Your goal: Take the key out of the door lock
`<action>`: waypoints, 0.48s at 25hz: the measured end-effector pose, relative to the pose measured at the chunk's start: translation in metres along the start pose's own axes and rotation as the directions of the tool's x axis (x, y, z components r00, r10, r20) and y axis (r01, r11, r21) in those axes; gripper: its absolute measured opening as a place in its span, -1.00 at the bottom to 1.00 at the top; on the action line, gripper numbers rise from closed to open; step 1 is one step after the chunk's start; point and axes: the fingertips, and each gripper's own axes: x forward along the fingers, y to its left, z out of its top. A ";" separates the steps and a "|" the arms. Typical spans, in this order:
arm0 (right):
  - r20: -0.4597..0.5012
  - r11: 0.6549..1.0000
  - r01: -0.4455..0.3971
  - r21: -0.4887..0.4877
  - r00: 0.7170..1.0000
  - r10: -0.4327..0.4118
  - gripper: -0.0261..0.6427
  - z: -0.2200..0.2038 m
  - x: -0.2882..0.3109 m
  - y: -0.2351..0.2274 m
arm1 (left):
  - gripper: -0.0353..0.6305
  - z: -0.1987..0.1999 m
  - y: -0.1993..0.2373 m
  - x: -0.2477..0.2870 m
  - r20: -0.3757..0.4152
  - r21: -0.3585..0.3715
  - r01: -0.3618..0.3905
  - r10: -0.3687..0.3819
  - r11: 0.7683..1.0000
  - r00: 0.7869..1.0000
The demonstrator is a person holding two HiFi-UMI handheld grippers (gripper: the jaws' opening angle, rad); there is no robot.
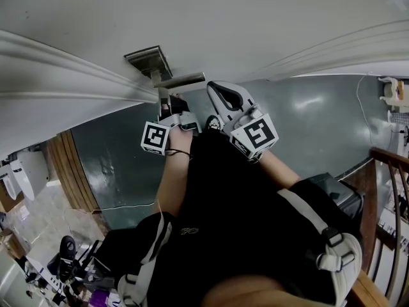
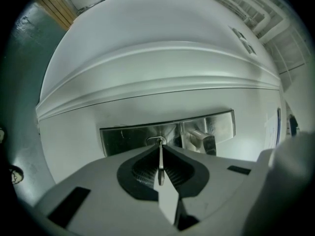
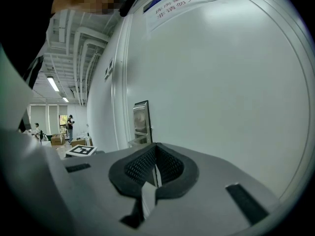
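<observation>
Metal key [image 2: 160, 162] pinched btwn left jaws, tip at lock [image 2: 156, 141]

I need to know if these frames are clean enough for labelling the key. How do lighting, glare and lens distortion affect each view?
Left gripper view: sharp, the key seen edge-on, glare streaks on the metal lock plate, black vignette at the corners. Right gripper view: evenly lit door, the fisheye bowing its edge. Head view: door mouldings curve strongly, and dark clothing fills the lower half.
</observation>
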 end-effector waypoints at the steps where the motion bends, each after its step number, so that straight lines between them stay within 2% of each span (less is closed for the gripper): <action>1: -0.002 1.000 0.002 0.001 1.000 -0.002 -0.90 -0.001 -0.001 0.001 | -0.79 -0.001 0.000 -0.001 -0.004 0.003 0.000 0.000 1.000 1.000; 12: -0.014 0.999 0.035 0.015 0.999 -0.035 -0.90 -0.013 -0.006 0.017 | -0.79 -0.002 0.000 -0.022 -0.067 0.027 0.016 -0.014 0.999 0.998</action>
